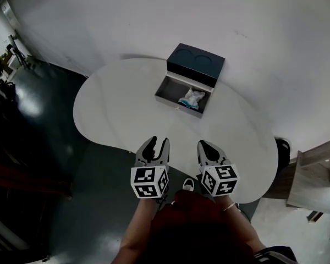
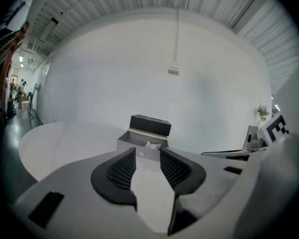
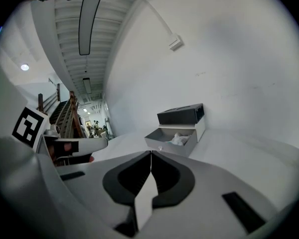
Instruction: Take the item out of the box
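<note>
A box stands at the far side of the round white table (image 1: pixel 115 114): a dark lid part (image 1: pixel 196 64) with a grey drawer (image 1: pixel 166 95) pulled out toward me. Inside the drawer lies a small white and teal item (image 1: pixel 191 98). Both grippers hover over the table's near edge, well short of the box. My left gripper (image 1: pixel 158 142) is open, with nothing between its fingers. From the left gripper view (image 2: pixel 148 152) the drawer (image 2: pixel 134 144) and item (image 2: pixel 152 145) lie straight ahead. My right gripper (image 1: pixel 204 144) is shut and empty, its tips touching (image 3: pixel 150 153); the drawer (image 3: pixel 164 142) and item (image 3: pixel 179 139) sit ahead, slightly right.
A white wall (image 1: pixel 264 32) curves behind the table. Dark floor (image 1: pixel 38 147) lies to the left, and a wooden piece of furniture (image 1: pixel 319 175) stands at the right. The box is the only thing on the tabletop.
</note>
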